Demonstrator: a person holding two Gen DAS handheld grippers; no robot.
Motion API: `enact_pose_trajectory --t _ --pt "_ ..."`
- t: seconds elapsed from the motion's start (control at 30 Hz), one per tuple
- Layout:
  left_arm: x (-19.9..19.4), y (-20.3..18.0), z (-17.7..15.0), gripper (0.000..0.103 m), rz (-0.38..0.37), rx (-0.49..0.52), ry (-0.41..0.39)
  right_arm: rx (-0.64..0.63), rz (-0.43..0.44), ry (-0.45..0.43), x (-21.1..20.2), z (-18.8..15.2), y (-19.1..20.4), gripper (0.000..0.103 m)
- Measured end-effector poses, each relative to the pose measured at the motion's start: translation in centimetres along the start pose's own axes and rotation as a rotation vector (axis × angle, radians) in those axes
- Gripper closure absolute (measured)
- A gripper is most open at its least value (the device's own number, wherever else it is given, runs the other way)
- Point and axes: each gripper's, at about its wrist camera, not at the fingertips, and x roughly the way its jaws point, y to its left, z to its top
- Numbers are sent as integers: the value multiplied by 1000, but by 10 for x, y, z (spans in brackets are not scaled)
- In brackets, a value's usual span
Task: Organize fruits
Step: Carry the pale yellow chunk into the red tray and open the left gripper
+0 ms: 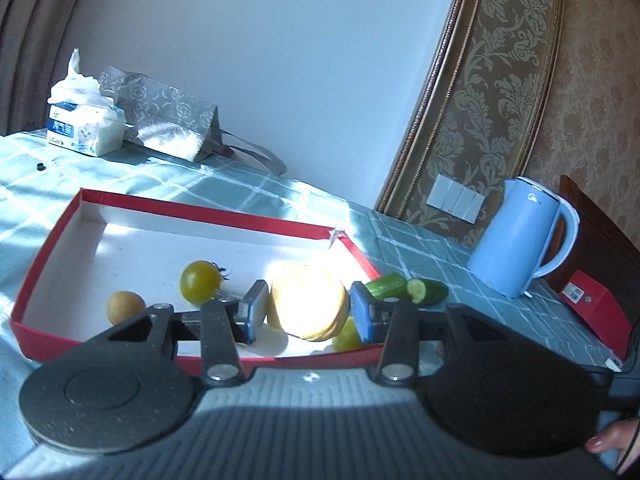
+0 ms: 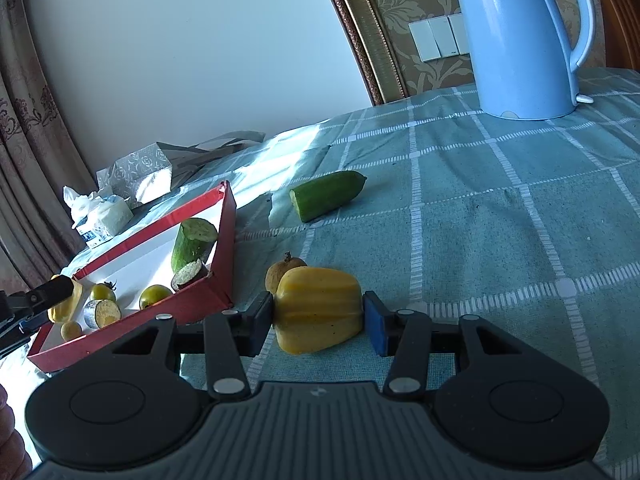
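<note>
While both grippers carry yellow pepper pieces, everything is placed relative to the red tray:

- Table w/ green checked cloth (image 2: pixel 480 208) – tray sits on it.
- Blue kettle (image 2: pixel 516 40) – well right of tray, at the far table edge by the wall.
- Red tray (image 1: pixel 200 210) – shallow, white inside, holds most of the fruit & veg.
- Grey patterned bag (image 1: pixel 160 112) and tissue pack (image 1: pixel 80 124) – beyond tray, near the wall.
- Right gripper (image 2: pixel 318 316) – just right of tray, over the cloth; jaws partway apart, pads pressed on both sides of a yellow pepper half (image 2: pixel 318 308).
- Left gripper (image 1: pixel 308 308) – over tray's near edge; fingers partway apart, clamping another yellow pepper piece (image 1: pixel 308 300), sun-washed.
- Cucumber half (image 2: pixel 326 194) – on cloth, right of tray, apart from it.
- 2nd cucumber piece (image 2: pixel 192 242) – upright in tray's right corner.
- Eggplant chunks (image 2: pixel 102 314) – inside tray; one by the cucumber piece.
- Green tomatoes (image 1: pixel 200 282) – inside tray.
- Small brown fruit (image 2: pixel 280 274) – on cloth, just right of tray, touching the right-held pepper.
- Small tan round fruit (image 1: pixel 125 307) – inside tray, near front wall.
</note>
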Motion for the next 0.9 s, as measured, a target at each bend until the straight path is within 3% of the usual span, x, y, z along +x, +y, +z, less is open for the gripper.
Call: enact_pose_trajectory --t 0.2,0.37,0.67,0.8,0.9 --pt "7 39 11 63 262 21 -67 -4 0 -4 1 -1 0 55" --pt "20 57 16 63 343 17 -52 -5 0 -5 1 -1 0 56" --pt "39 61 16 62 425 23 1 -5 -1 -5 1 -1 1 56" --pt "27 59 15 22 442 24 -61 -4 0 -5 0 -1 0 56" --pt "19 53 12 19 440 53 -86 -5 -1 -5 0 -1 0 56"
